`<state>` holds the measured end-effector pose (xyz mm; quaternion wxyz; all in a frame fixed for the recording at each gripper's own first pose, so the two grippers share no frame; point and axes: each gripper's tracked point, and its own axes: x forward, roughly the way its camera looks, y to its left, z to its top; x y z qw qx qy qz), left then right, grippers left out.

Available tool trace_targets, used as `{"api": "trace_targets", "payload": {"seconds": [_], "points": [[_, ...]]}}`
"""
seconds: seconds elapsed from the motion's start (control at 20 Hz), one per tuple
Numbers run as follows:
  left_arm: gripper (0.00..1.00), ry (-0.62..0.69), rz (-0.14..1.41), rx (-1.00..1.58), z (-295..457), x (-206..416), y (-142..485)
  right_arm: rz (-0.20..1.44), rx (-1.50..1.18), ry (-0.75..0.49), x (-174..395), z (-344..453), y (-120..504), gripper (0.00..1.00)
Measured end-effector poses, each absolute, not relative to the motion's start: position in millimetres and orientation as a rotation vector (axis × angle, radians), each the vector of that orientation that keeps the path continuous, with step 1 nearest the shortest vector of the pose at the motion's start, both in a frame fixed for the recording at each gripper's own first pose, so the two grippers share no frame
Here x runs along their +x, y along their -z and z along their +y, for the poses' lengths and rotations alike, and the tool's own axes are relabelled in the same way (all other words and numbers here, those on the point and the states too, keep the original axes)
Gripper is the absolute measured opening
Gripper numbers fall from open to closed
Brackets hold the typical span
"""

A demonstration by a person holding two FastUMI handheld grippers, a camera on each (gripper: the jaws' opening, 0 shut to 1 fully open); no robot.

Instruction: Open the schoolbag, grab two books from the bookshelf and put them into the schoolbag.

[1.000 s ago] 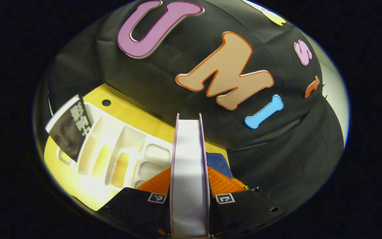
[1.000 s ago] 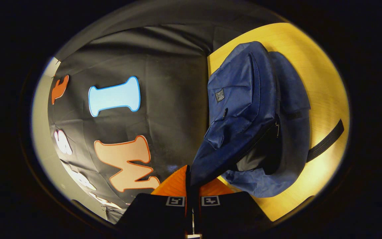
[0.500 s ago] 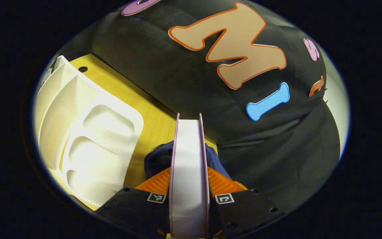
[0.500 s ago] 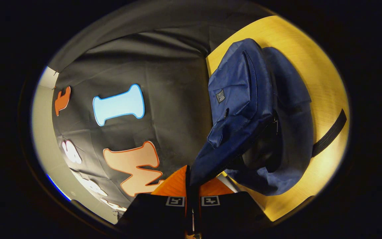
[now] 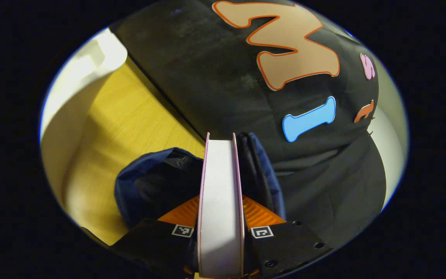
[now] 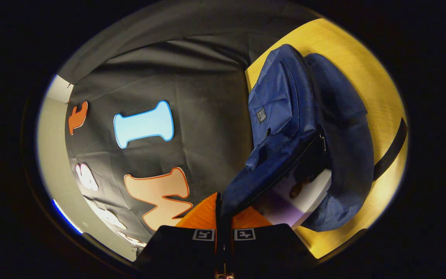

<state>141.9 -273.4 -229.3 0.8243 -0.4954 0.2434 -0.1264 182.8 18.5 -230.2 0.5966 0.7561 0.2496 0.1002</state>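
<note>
Blue schoolbag [image 6: 308, 128] lying near the worktop [image 6: 370, 77] edge that meets the booth wall, mouth held agape. White bookshelf [image 5: 72, 97] well apart toward the far corner. Book [image 5: 220, 201] pinched spine-out between the left gripper [image 5: 220, 211] jaws, leading edge just entering the mouth. Right gripper [image 6: 223, 215] jaws pressed together on the bag's flap edge. Likely trouble: book corner catching on the zipper [image 5: 259, 170] lip, or flap slipping free and closing the mouth, since thin fabric gives little purchase.
</note>
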Motion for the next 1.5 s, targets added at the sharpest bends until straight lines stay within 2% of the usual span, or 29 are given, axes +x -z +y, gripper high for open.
{"api": "trace_targets", "payload": {"seconds": [0.1,0.2,0.35,0.5,0.55,0.6,0.65,0.75,0.95,1.0,1.15,1.2,1.25,1.5], "points": [[0.41,0.263,0.527,-1.036,-291.7,151.3,248.3,0.577,1.765,-0.226,183.9,22.4,234.4,0.04],[0.39,0.289,0.574,-1.032,-313.9,154.6,263.8,0.583,1.771,-0.226,181.2,26.1,237.0,0.02],[0.41,0.291,0.606,-1.107,-335.9,164.6,274.9,0.571,1.795,-0.219,182.3,23.7,236.0,0.07],[0.42,0.249,0.624,-1.126,-334.2,166.1,285.6,0.558,1.804,-0.205,186.5,21.6,233.8,0.04],[0.36,0.227,0.636,-1.117,-331.6,161.3,290.1,0.557,1.808,-0.203,186.1,20.3,233.0,0.04],[0.51,0.213,0.647,-1.109,-328.2,158.9,290.5,0.555,1.807,-0.201,186.2,19.1,234.1,0.01],[0.66,0.198,0.65,-1.088,-320.1,154.1,289.9,0.553,1.81,-0.199,186.6,18.9,233.0,0.07],[0.95,0.175,0.648,-1.021,-296.4,138.1,289.0,0.562,1.806,-0.198,185.3,20.0,234.6,0.04],[0.95,0.188,0.623,-0.931,-265.6,112.9,254.6,0.575,1.804,-0.194,183.3,19.1,235.7,0.04],[0.95,0.191,0.618,-0.91,-256.9,105.6,251.3,0.583,1.809,-0.19,182.6,19.0,237.1,0.02],[0.95,0.228,0.61,-0.872,-236.1,80.3,225.7,0.588,1.805,-0.19,183.2,20.7,239.2,0.04],[0.91,0.243,0.606,-0.865,-230.7,71.9,214.7,0.591,1.805,-0.19,183.0,21.7,239.9,0.04],[0.95,0.253,0.592,-0.861,-223.9,65.1,201.2,0.593,1.807,-0.19,183.1,21.9,239.9,0.04],[0.95,0.268,0.492,-0.782,-160.8,37.0,133.9,0.607,1.802,-0.182,179.7,25.8,243.2,0.02]]}}
